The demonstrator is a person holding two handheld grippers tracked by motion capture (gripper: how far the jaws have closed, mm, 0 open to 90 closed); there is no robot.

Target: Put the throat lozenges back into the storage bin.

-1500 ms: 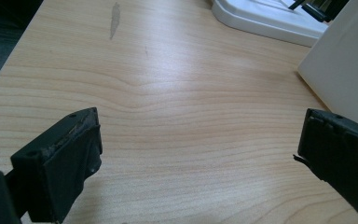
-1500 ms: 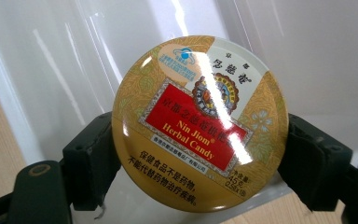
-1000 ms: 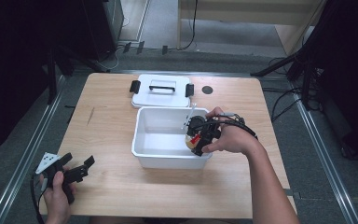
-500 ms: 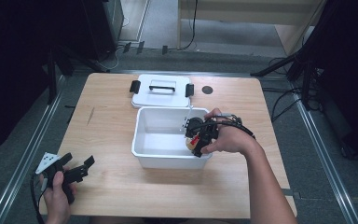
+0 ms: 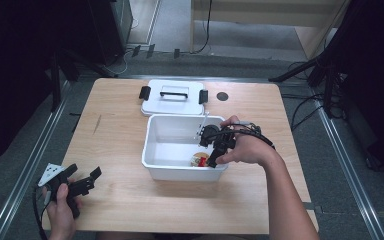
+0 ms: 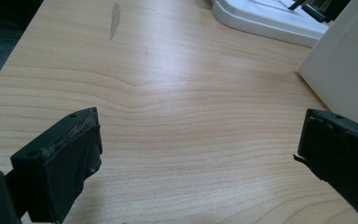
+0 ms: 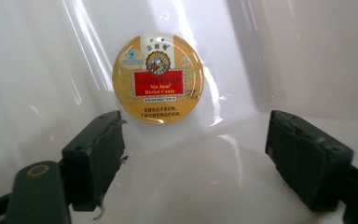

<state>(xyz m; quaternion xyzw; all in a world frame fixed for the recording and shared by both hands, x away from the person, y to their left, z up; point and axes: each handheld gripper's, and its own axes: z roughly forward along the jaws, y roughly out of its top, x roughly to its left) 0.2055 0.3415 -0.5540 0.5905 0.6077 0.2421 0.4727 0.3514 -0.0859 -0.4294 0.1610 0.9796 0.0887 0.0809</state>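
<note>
White plastic sets the scene in the high view: an open bin (image 5: 155, 152) sits at the centre of the wooden bench (image 5: 115, 130), its lid (image 5: 172, 97) lying just beyond it toward the top of the frame; the right tool (image 5: 206, 150) dips into the bin's lower right corner over a small round candy tin (image 5: 198, 159); the left tool (image 5: 87, 181) rests at the lower left, well apart from the bin.

Along the left tool's view its jaws stand wide with nothing between them, bare bench grain ahead and the bin's wall at the right edge.

Along the right tool's view the jaws have just been closing a little, yet they stand fairly wide and press on nothing; the tin sits above and between them at the upper middle of the frame, against the glossy bin wall. It looks light, rigid and slick, and likely to skid on smooth plastic; the surest hold is probably across its rim, on opposite edges.
</note>
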